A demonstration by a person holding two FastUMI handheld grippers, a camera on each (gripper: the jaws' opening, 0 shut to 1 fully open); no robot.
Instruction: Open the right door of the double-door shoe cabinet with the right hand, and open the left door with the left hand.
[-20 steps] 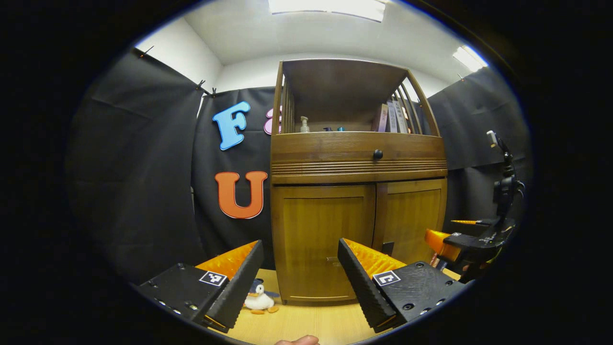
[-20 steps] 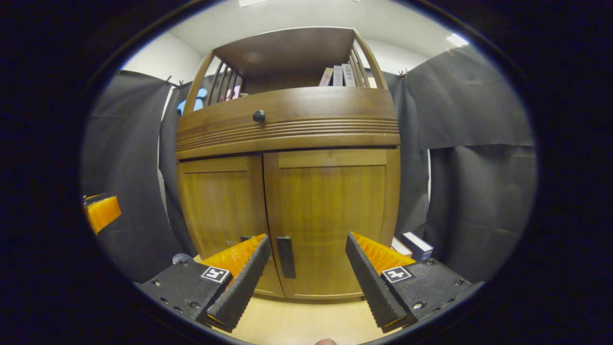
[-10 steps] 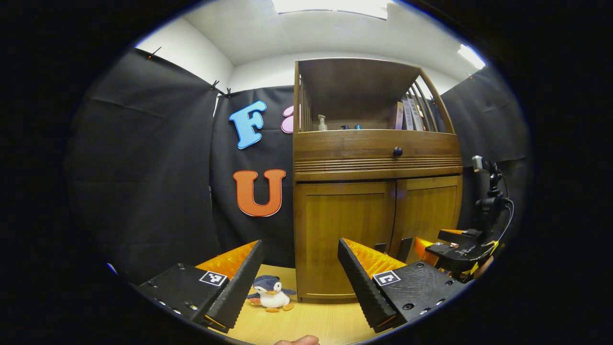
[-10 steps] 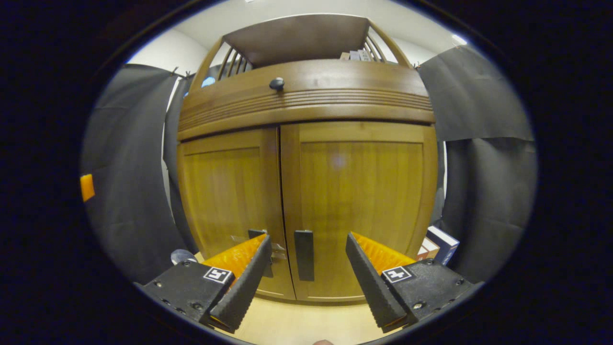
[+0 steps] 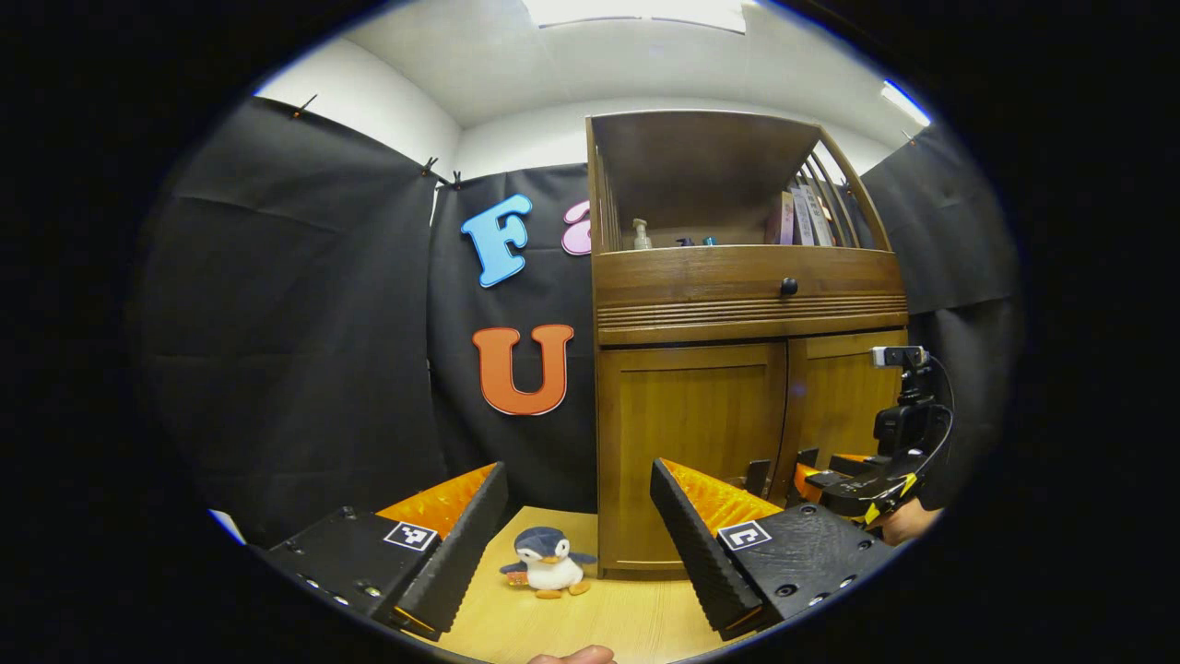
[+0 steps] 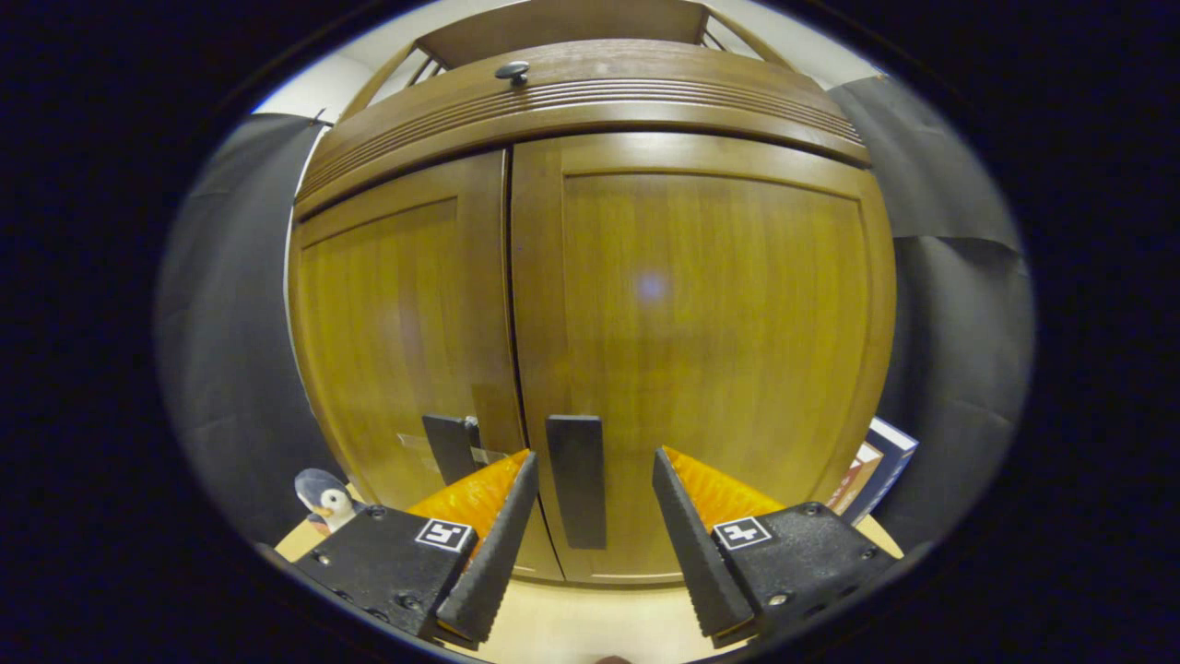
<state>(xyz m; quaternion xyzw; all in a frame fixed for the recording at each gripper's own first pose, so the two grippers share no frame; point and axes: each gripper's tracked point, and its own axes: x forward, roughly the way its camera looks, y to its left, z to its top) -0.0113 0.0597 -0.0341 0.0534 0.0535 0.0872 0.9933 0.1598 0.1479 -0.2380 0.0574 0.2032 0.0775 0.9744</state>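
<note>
In the right gripper view, the right gripper (image 6: pixel 590 503) sits spread wide just in front of the shoe cabinet (image 6: pixel 590 101), and the dark handle (image 6: pixel 577 480) of the closed right door (image 6: pixel 701 350) shows between its fingers. The left door (image 6: pixel 396 332) is also shut. In the left gripper view, the left gripper (image 5: pixel 579 521) is spread too, well back from the cabinet, near a toy penguin (image 5: pixel 548 562) on the floor.
</note>
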